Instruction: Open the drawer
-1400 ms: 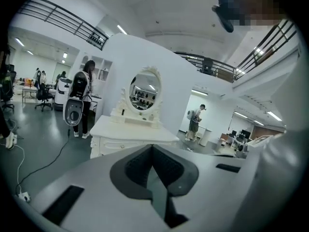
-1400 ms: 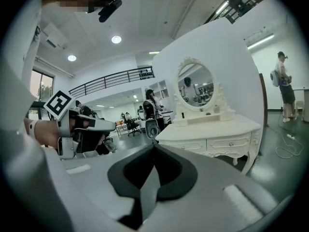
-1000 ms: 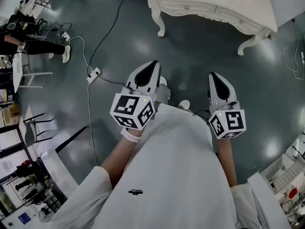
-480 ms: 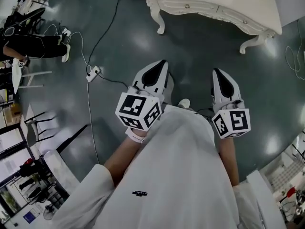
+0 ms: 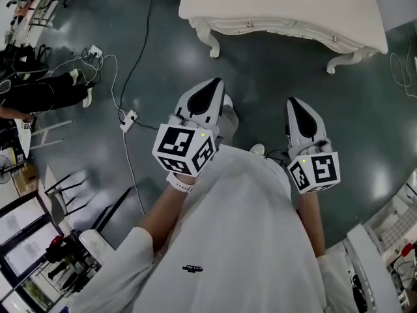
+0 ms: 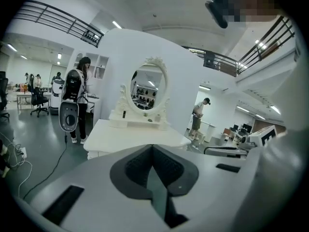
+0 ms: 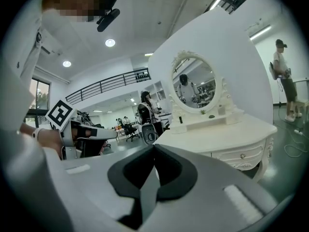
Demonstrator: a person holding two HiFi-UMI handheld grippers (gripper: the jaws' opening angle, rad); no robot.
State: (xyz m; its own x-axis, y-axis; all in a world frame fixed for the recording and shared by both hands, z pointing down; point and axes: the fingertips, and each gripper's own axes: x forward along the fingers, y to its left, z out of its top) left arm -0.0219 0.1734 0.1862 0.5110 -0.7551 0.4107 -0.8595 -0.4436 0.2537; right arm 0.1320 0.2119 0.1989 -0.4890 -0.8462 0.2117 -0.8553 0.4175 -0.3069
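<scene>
A white carved dressing table (image 5: pixel 280 5) stands across the dark floor ahead; its front drawers carry small knobs (image 5: pixel 249 24). Both grippers are held in front of my body, well short of it. My left gripper (image 5: pixel 210 87) is shut with nothing between its jaws, and so is my right gripper (image 5: pixel 294 103). In the left gripper view the table (image 6: pixel 140 137) with its oval mirror (image 6: pixel 148 88) lies beyond the left gripper's closed tips (image 6: pixel 152 146). The right gripper view shows a drawer front and knob (image 7: pixel 243 155) beyond the right gripper's closed tips (image 7: pixel 154 146).
Cables and a power strip (image 5: pixel 128 119) lie on the floor to the left. A person in black (image 5: pixel 39 93) is at the far left, with black chair frames (image 5: pixel 65 181) below. A person (image 6: pixel 198 115) stands beyond the table, and a white robot (image 6: pixel 70 100) left of it.
Both grippers and I have moved forward toward the dressing table, which now looks larger and nearer in the head view. Both stay shut.
</scene>
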